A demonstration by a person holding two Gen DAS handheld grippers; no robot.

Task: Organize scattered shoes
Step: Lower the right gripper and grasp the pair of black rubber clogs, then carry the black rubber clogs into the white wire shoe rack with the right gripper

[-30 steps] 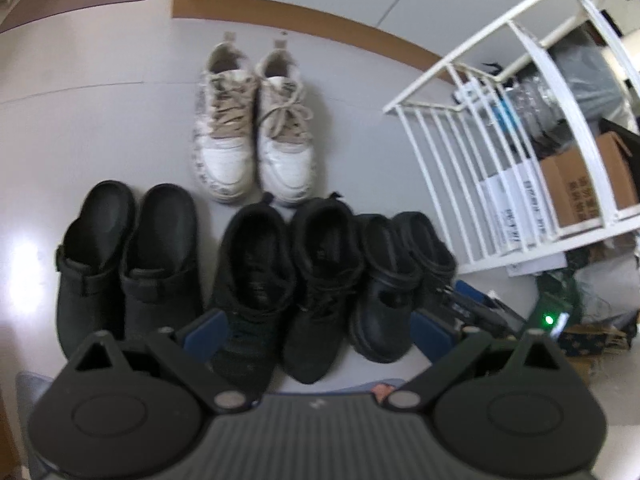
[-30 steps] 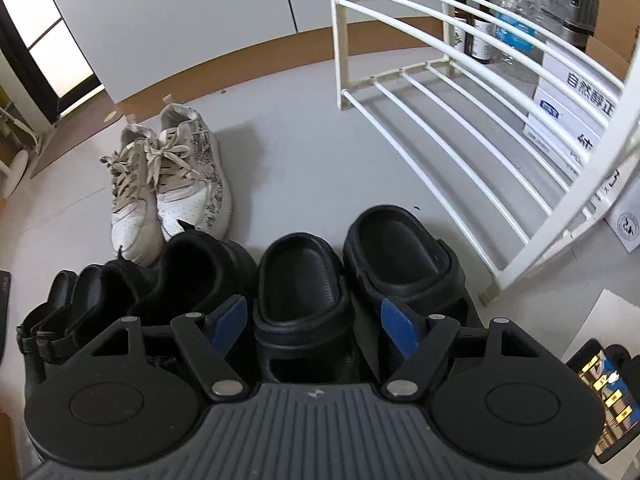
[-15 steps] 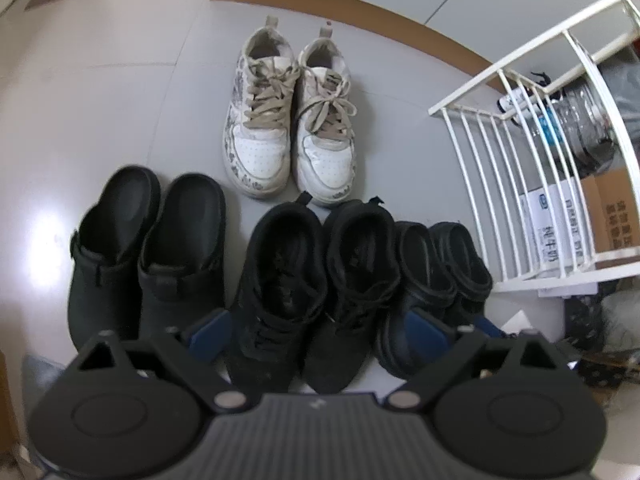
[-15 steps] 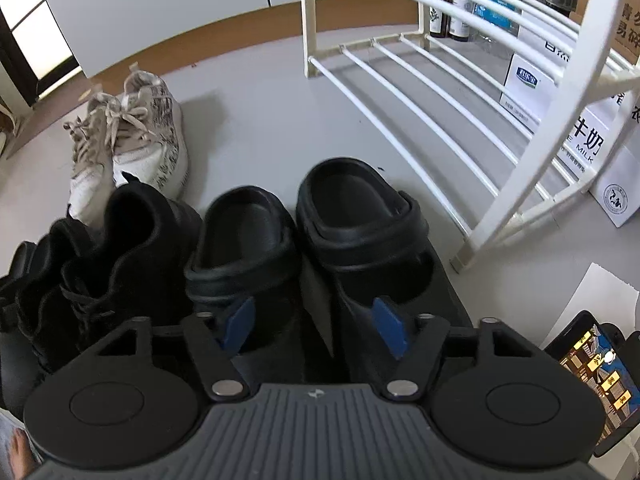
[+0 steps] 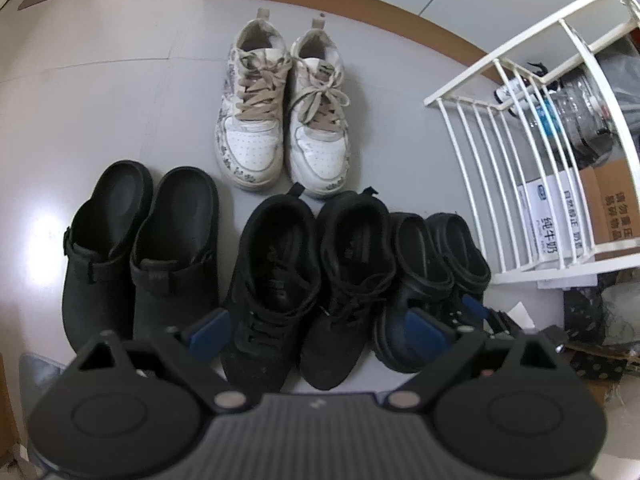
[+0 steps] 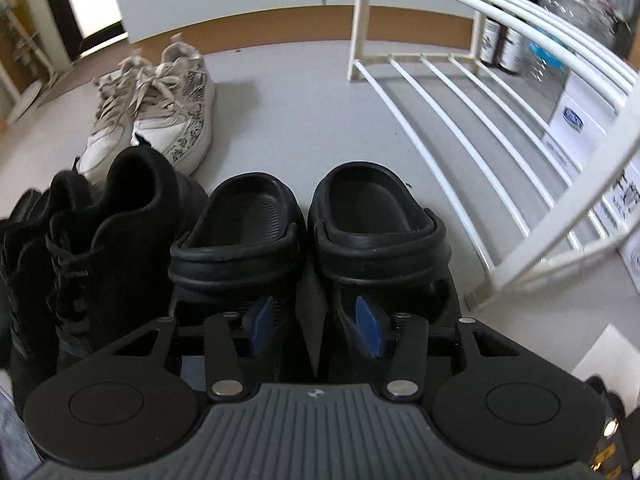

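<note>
On the floor beside the rack (image 6: 460, 128), the clogs (image 6: 380, 240) sit as a tight pair at the right end of a row, w/ the black sneakers (image 5: 312, 272) touching their left side. The right gripper (image 6: 314, 324) is drawn in narrow, one pad (image 6: 262, 320) dipped into each clog, and looks to pinch the two inner walls together. The left gripper (image 5: 316, 332) hovers over the sneakers, spread wide, holding nothing. Risks: the grip has only soft inner walls, so one clog could slip free or swing out of line. A sideways shift could shove the sneaker next door or knock the rack post on the right. Clogs lie parallel, long axes running near-to-far, toes toward the person and heels toward the wall, same as the mules (image 5: 140, 248) and the white sneakers (image 5: 280, 128) behind. This fits either the pair just being set in line or being gripped for a move to the rack.
</note>
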